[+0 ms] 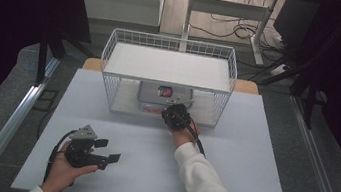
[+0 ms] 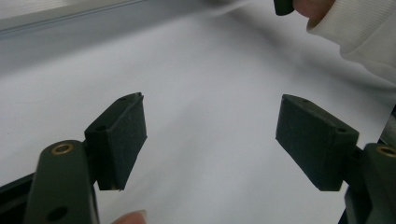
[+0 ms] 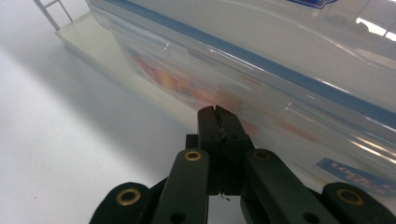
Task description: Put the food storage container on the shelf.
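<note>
Two tools worked over the white bench (image 1: 246,187) in the high view: the left tool (image 1: 105,150) lay low near the front edge, jaws wide apart, while the right tool (image 1: 176,113) reached the wire rack (image 1: 173,43), at a clear box (image 1: 158,93) on its lower shelf. Left gripper view: pads (image 2: 123,135) spread wide over bare bench. Right gripper view: jaws pressed together, tips at the box (image 3: 289,70) wall; whether they pinched anything, I could not tell.

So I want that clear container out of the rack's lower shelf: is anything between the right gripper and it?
No. The right gripper, jaws closed, is at the clear container on the wire rack's open front side.
</note>
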